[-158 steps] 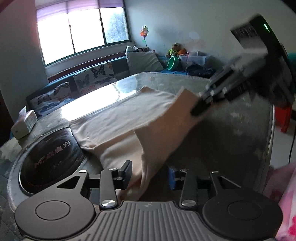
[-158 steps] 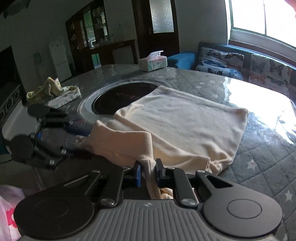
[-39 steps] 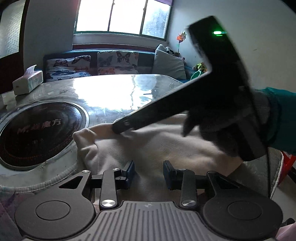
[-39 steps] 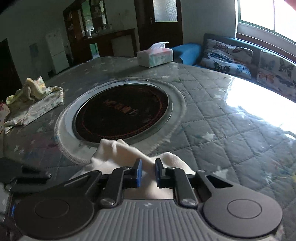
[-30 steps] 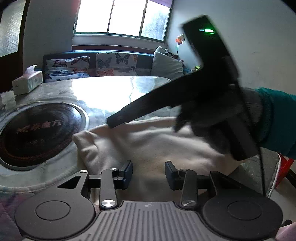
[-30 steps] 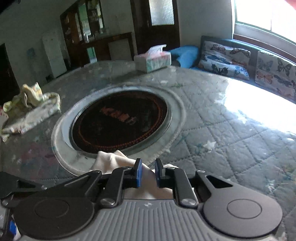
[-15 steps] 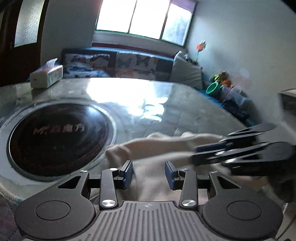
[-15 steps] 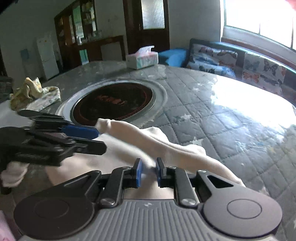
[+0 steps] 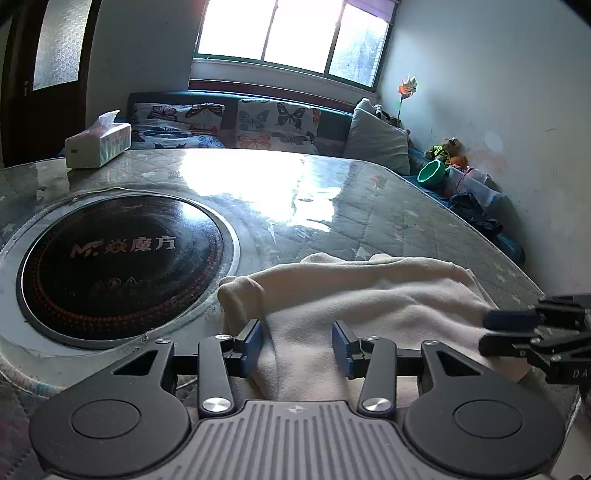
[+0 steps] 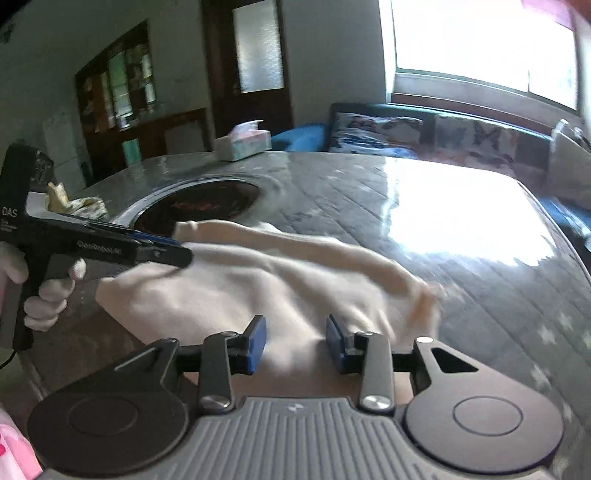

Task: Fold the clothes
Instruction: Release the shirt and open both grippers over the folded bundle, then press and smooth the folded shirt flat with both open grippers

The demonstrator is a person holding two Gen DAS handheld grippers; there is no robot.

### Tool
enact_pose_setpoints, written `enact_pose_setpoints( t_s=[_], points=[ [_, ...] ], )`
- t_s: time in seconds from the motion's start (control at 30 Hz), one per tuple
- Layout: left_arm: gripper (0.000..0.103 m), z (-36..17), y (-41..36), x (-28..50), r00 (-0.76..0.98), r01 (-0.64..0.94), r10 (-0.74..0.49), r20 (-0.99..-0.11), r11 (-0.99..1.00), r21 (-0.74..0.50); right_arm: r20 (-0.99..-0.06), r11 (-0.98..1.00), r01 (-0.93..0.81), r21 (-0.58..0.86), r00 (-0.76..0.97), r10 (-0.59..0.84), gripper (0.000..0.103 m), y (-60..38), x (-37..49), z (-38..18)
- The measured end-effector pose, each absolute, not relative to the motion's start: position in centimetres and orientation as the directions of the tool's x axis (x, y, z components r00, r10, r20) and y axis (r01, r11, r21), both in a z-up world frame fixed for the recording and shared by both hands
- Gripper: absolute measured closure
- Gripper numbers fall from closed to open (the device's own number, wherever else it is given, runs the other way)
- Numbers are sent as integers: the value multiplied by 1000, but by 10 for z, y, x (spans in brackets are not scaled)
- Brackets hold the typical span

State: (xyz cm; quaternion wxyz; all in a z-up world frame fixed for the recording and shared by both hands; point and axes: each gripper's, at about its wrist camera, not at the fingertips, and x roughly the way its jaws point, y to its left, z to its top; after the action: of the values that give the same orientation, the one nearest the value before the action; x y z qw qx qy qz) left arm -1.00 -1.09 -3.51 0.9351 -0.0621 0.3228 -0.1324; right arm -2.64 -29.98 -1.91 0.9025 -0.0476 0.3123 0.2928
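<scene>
Sunlit quilted desk (image 9: 388,206) carries the cream garment (image 9: 369,295), folded near its front edge; left tool (image 9: 297,341) and right tool (image 10: 295,341) straddle it, jaws opening, unclamped.

Place: a lived-in home, a living and dining room in one.
Table (image 9: 406,206): large, round-edged, under a quilted star-print cover and clear sheet, filling the middle of the room.
Hotpot cooker (image 9: 118,258): round black plate sunk into the table, at ten o'clock from the left wrist camera.
Tissue box (image 9: 98,144): on the far table edge at eleven o'clock.
Sofa (image 9: 229,122): dark, with butterfly-print cushions, along the wall at twelve o'clock.
Window (image 9: 291,35): wide and bright above the sofa.
Toys (image 9: 447,147): stuffed animals and a pinwheel in the corner at two o'clock.
Cabinet (image 10: 122,92): glass-fronted shelves beside a dark wooden door, at eleven o'clock in the right wrist view.
</scene>
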Motion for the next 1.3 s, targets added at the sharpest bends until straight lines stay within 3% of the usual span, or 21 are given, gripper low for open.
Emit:
enact_pose_setpoints(
  t_s=[0.43,0.53,0.7,0.83,1.0,1.17,1.23,1.3],
  points=[
    [50,-33,-13,-11,755,215,-282,-592,959,-183,-567,830,-545,116,650,506,58,-314,-44,-19],
    [45,-27,-16,-17,760,217,-276,-588,961,-171,-543,822,-559,110,659,521,46,-311,-46,-11],
    [37,-21,-26,-35,772,245,-270,-576,962,-123,-528,798,-597,82,653,543,38,-294,-42,-9],
    [36,-27,-30,-46,764,258,-260,-591,962,-90,-545,772,-633,58,627,556,30,-279,-40,-15],
    [35,-37,-26,-51,752,240,-245,-612,966,-92,-579,749,-662,12,606,545,27,-266,-43,-26],
    [30,-32,-20,-56,760,223,-244,-602,968,-111,-573,740,-673,-2,607,551,17,-263,-46,-25],
    [28,-31,-16,-56,764,208,-235,-601,971,-116,-565,741,-672,2,610,555,7,-263,-44,-24],
    [28,-33,-12,-55,759,183,-218,-613,976,-120,-566,745,-667,8,611,553,6,-262,-41,-26]
  ],
)
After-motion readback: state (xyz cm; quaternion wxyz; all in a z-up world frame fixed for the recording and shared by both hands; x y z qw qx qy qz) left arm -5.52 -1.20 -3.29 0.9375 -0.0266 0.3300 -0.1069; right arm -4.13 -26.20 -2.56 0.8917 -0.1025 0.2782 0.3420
